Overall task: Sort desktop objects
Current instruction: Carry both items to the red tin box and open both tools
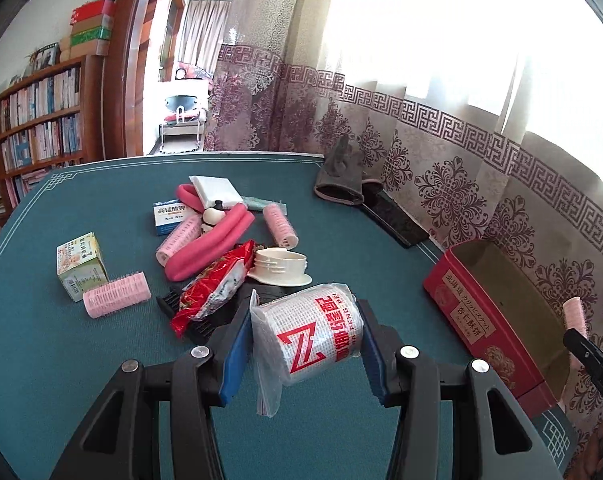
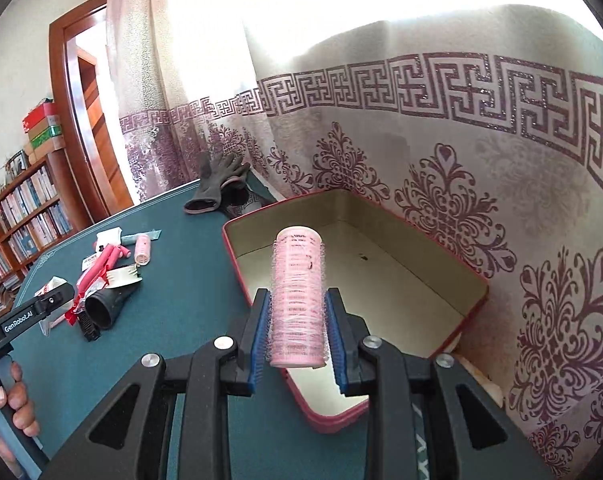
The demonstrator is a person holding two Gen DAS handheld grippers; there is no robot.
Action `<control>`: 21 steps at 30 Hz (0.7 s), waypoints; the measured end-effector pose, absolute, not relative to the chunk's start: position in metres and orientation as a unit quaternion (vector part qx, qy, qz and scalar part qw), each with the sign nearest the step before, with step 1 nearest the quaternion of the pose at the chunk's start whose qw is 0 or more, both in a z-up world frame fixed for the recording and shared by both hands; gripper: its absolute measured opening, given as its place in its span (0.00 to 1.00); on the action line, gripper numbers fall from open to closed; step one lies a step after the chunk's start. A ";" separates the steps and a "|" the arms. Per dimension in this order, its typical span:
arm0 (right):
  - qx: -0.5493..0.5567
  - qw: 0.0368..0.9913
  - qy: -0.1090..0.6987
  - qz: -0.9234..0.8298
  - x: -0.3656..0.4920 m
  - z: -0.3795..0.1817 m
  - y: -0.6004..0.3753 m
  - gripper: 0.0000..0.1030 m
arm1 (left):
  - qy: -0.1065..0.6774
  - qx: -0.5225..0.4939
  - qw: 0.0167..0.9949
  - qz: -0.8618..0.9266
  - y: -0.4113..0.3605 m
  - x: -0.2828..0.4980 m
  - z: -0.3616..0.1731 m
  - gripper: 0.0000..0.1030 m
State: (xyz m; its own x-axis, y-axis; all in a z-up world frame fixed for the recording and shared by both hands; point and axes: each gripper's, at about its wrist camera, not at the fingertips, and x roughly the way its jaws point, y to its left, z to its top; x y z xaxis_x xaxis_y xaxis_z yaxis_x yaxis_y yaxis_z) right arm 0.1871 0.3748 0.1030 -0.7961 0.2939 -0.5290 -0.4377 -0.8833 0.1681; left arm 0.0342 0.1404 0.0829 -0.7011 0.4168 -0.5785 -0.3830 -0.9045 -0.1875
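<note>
The left tool [image 1: 305, 344] is pinching a bagged white roll [image 1: 313, 332] above the desk [image 1: 61, 360], with the clutter ahead of it. The right tool [image 2: 299, 336] is pinching a pink hair roller [image 2: 297, 300] upright, with the red tin [image 2: 381, 264] lying open just beyond its fingertips.

- the black comb [image 1: 189, 312] on the desk [image 1: 101, 360] is mostly buried under the red snack bag [image 1: 215, 288], only the teeth poke out
- the phone [image 1: 395, 220] sits half under the grey glove [image 1: 339, 182], its far end is covered
- the tin [image 1: 497, 312] runs off behind the right tongs [image 1: 581, 344] in the left view, so its near corner is lost
- in the right view the roller [image 2: 298, 300] blocks part of the tin's floor
- the small panda-looking figure [image 1: 212, 220] is too tiny to make out
- book spines on the shelf [image 1: 37, 120] are unreadable
- the person's hand [image 2: 5, 404] is cut by the frame edge
</note>
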 end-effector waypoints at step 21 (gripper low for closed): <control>-0.267 0.239 0.136 0.924 0.188 0.080 0.438 0.30 | 0.061 -0.330 0.383 0.861 0.349 0.048 0.101 0.53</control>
